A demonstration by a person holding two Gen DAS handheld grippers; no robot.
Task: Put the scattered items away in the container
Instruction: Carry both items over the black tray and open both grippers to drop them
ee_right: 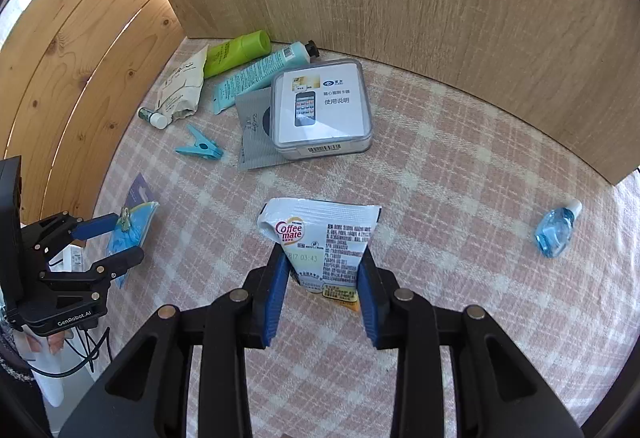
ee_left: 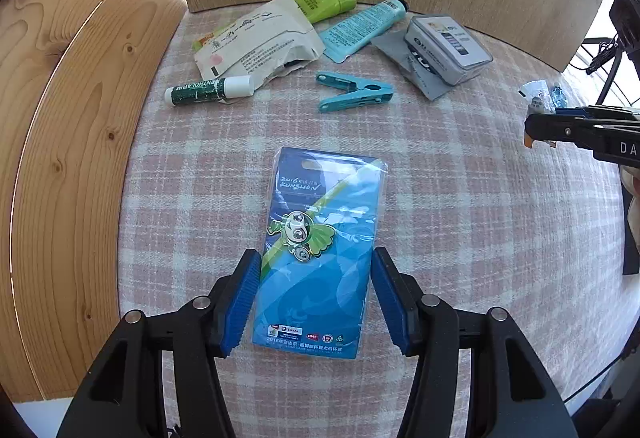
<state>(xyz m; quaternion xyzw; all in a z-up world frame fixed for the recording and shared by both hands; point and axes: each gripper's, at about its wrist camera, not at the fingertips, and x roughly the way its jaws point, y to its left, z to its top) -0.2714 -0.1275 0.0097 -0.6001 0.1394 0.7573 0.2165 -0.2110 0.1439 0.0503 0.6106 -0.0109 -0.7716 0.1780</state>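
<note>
1. Jaws: left gripper [ee_left: 316, 294] pads flank the pin card [ee_left: 320, 250], seemingly touching its long edges; whether clamped, cannot tell; right gripper [ee_right: 322, 278] pinches the creamer sachet [ee_right: 324, 242].
2. Card's long axis runs straight ahead along the fingers; sachet likewise.
3. Clear box [ee_right: 322, 109] lies ahead, nearer the right gripper; probably the container.

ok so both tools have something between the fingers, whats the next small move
Probably close the left tool on the blue pin card: its pads flank the card with a gap on the right side, so it looks ungripped. The right tool already pinches the Coffee mate sachet. No container shows in either view.
</note>
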